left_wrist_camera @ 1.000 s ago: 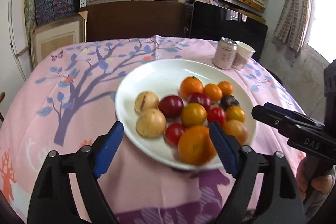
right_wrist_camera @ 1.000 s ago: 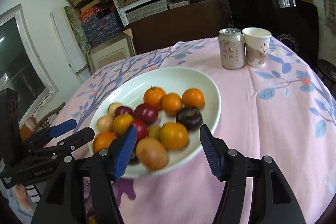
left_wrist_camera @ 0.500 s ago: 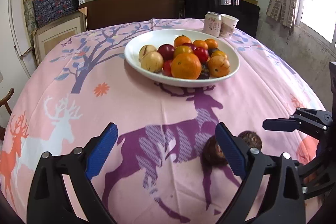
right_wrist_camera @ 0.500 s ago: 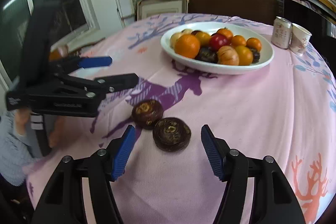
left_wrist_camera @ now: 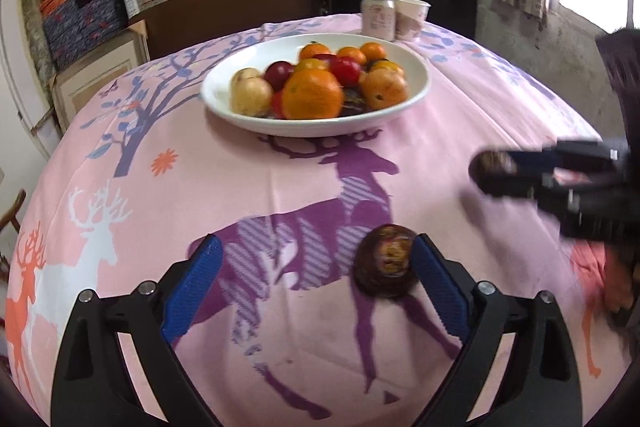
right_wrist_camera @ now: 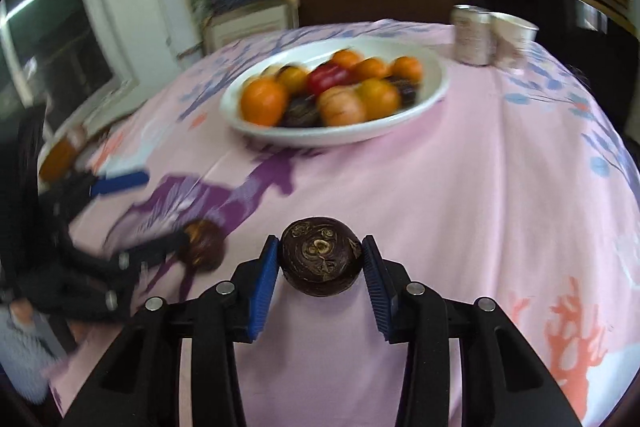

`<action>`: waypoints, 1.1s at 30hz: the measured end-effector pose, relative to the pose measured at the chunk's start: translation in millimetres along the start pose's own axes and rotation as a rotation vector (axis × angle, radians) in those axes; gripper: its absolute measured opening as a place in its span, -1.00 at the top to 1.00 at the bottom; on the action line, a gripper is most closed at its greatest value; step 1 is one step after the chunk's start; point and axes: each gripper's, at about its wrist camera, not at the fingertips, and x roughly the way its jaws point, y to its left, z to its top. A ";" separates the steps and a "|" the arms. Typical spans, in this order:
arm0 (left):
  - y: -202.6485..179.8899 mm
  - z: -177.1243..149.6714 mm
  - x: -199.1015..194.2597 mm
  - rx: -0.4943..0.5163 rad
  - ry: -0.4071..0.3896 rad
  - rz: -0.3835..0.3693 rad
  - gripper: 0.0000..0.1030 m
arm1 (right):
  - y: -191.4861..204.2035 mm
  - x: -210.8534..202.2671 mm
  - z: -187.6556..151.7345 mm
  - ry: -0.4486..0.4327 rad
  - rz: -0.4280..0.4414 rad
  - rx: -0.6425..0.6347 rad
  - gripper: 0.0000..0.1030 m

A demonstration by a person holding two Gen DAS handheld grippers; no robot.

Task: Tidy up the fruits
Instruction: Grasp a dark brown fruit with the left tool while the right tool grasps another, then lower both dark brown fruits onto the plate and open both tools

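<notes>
Right wrist view shows my right gripper (right_wrist_camera: 320,261) closing on one dark fruit (right_wrist_camera: 320,261), firm-looking and light I'd judge, gripped across its middle, well short of the bowl (right_wrist_camera: 432,95), while my left gripper (left_wrist_camera: 316,269) gapes beside the other (left_wrist_camera: 386,265).

A pink tablecloth (left_wrist_camera: 460,131) is printed with purple deer; orange and red fruits (left_wrist_camera: 312,99) are heaped in a white bowl (left_wrist_camera: 416,83).
</notes>
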 end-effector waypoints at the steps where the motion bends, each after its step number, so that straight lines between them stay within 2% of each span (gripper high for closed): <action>1: -6.2 0.4 1.4 0.022 0.005 0.002 -0.80 | -5.4 -2.0 2.0 -0.012 0.002 0.022 0.17; 3: -18.5 0.9 6.2 0.064 0.019 0.019 -0.80 | -8.3 -2.5 3.2 -0.019 0.004 0.037 0.17; 6: -23.6 2.9 13.0 0.063 0.041 0.030 -0.78 | -6.4 0.9 4.1 -0.011 0.007 0.031 0.17; 9: -22.1 4.2 21.9 0.037 0.083 -0.008 -0.36 | -8.7 -0.7 4.0 -0.010 0.017 0.043 0.17; 11: -22.4 4.0 21.3 0.025 0.081 -0.032 -0.15 | -12.7 -1.3 5.8 -0.007 0.025 0.059 0.17; 13: -29.2 3.5 19.3 0.045 0.074 -0.057 0.19 | -14.2 -0.8 5.4 -0.003 0.032 0.072 0.17; 19: -40.9 7.5 2.6 0.086 -0.020 0.033 0.20 | -15.4 -4.7 4.7 -0.024 0.028 0.087 0.17; 21: -36.4 15.5 -1.1 0.085 -0.051 0.075 0.20 | -16.1 -8.4 7.7 -0.052 0.014 0.093 0.17; 23: -25.6 32.6 -1.2 0.056 -0.065 0.078 0.20 | -15.1 -11.0 16.6 -0.073 0.002 0.085 0.17; 28: 0.4 88.1 -3.2 -0.001 -0.159 0.135 0.20 | -10.4 -14.6 66.7 -0.126 -0.040 0.046 0.17; 33: 24.7 128.6 15.4 -0.066 -0.192 0.148 0.20 | -8.9 -0.8 113.7 -0.170 -0.052 0.038 0.17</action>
